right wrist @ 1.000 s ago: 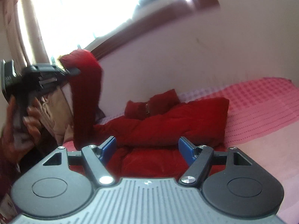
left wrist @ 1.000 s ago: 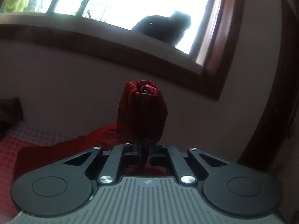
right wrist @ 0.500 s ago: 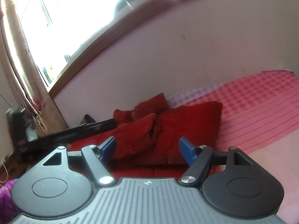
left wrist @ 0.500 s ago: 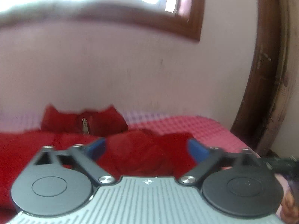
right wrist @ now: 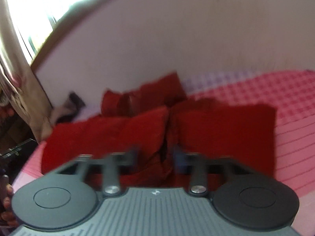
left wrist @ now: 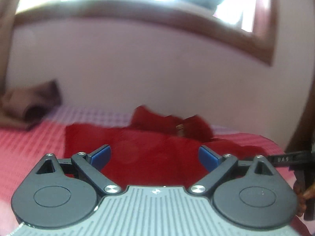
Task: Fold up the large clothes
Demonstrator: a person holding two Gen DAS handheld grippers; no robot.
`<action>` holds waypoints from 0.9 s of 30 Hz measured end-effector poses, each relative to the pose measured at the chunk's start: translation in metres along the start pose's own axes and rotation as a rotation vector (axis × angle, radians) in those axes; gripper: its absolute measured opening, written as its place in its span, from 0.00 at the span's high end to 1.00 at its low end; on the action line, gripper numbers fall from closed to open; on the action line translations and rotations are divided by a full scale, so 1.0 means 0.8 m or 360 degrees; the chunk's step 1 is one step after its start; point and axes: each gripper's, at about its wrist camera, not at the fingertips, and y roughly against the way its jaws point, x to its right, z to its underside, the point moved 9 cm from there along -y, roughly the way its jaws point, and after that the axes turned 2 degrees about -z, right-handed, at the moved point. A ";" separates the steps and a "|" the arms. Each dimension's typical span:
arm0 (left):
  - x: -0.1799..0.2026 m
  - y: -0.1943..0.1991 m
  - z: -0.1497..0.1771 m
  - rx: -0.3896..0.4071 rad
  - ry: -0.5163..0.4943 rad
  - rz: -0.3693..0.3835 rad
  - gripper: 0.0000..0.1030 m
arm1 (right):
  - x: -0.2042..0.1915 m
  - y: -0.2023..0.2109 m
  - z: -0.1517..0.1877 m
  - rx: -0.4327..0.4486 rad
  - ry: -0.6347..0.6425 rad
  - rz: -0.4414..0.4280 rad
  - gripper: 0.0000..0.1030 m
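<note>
A red jacket (left wrist: 149, 151) lies on the pink checked bed, its collar toward the wall. In the right wrist view the red jacket (right wrist: 216, 125) shows both sleeves folded in over the body. My left gripper (left wrist: 155, 155) is open and empty, just above the jacket's near part. My right gripper (right wrist: 155, 157) is blurred, its jaws partly closed with a gap between them, over the jacket's lower middle; nothing is clearly held. The right gripper's tip shows at the right edge of the left wrist view (left wrist: 285, 159).
The pink checked bedcover (right wrist: 285, 102) spreads to the right. A pale wall (left wrist: 157, 68) and a wood-framed window (left wrist: 177, 11) stand behind the bed. A curtain (right wrist: 21, 82) hangs at left. Dark cloth (left wrist: 37, 106) lies at the bed's far left.
My left gripper let go of the raised red sleeve, which now lies folded on the jacket. It opened and swung left. My right gripper's jaws have narrowed and moved over the jacket's middle.
</note>
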 end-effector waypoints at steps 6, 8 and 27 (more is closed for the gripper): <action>-0.026 -0.008 0.007 -0.0029 0.0030 -0.0039 0.11 | -0.002 0.049 -0.007 0.0232 -0.0009 -0.0022 0.91; -0.027 -0.004 0.006 -0.0010 0.0032 -0.0015 0.10 | 0.006 0.063 -0.004 0.0263 0.0007 0.0010 0.91; -0.055 -0.062 0.047 -0.0237 0.0063 -0.0123 0.23 | 0.047 0.010 0.038 0.0059 0.0033 0.0182 0.91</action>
